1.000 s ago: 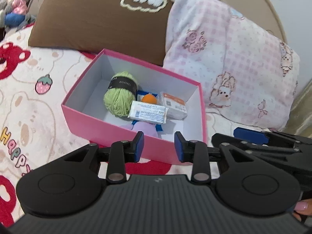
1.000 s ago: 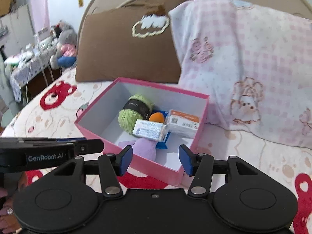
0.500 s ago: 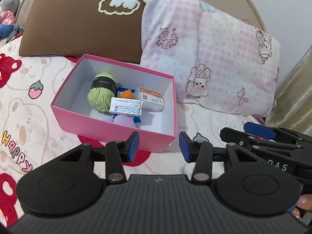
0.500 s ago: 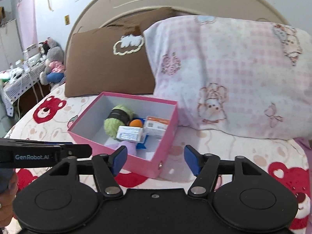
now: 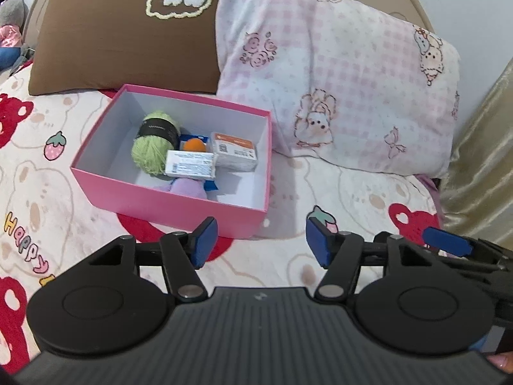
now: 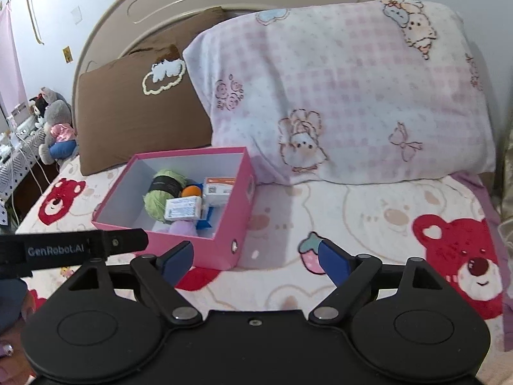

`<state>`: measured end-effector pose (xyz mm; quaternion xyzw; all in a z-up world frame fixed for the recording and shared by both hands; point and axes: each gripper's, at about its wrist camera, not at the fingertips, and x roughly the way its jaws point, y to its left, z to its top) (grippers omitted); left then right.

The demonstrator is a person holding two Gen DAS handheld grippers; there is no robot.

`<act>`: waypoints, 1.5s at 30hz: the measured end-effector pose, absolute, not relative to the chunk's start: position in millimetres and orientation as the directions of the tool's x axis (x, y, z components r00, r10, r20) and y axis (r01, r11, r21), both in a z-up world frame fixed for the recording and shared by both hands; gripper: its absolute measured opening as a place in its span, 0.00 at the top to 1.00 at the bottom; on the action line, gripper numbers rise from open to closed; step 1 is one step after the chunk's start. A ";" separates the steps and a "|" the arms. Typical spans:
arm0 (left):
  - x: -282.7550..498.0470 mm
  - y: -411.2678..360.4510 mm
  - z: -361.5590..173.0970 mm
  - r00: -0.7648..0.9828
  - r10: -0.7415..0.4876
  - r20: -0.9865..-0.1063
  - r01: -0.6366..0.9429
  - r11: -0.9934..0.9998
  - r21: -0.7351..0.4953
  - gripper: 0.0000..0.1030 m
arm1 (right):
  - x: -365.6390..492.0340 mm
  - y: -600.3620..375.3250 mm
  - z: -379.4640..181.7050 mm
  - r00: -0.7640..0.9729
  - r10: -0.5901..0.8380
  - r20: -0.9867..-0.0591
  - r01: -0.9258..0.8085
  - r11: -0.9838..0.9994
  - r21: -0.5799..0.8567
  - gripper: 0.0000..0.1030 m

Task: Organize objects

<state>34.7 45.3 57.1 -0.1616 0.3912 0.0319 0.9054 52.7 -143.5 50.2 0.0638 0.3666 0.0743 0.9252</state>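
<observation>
The pink box [image 5: 166, 192] sat on the bed [image 5: 352, 192] near its head edge, just in front of the brown pillow [image 5: 121, 38] and beside the pink checked pillow [image 5: 336, 73], with a green yarn ball [image 5: 150, 150], an orange ball [image 5: 193, 145], two small white cartons [image 5: 190, 164] and a lilac soft thing [image 5: 187, 189] inside. The left gripper [image 5: 261, 240] hung over the bedspread by the box's near corner, its jaws just having opened, nothing between them. The right gripper [image 6: 255, 258], further toward the bed's right edge, had likewise just spread wide and empty.
</observation>
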 end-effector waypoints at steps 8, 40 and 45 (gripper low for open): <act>26.8 26.6 50.7 0.669 -0.049 -0.742 -0.172 0.961 -0.218 0.37 | 43.3 -158.2 44.3 0.724 0.107 -0.681 -0.021 0.991 0.134 0.08; 21.1 17.0 43.3 0.616 0.030 -0.787 -0.214 0.968 -0.130 0.01 | 31.7 -164.9 46.3 0.655 0.011 -0.755 0.068 0.995 0.074 0.07; 21.3 20.4 42.9 0.588 0.047 -0.807 -0.246 0.961 -0.123 0.01 | 31.3 -163.9 45.2 0.648 0.003 -0.761 0.072 0.995 0.065 0.07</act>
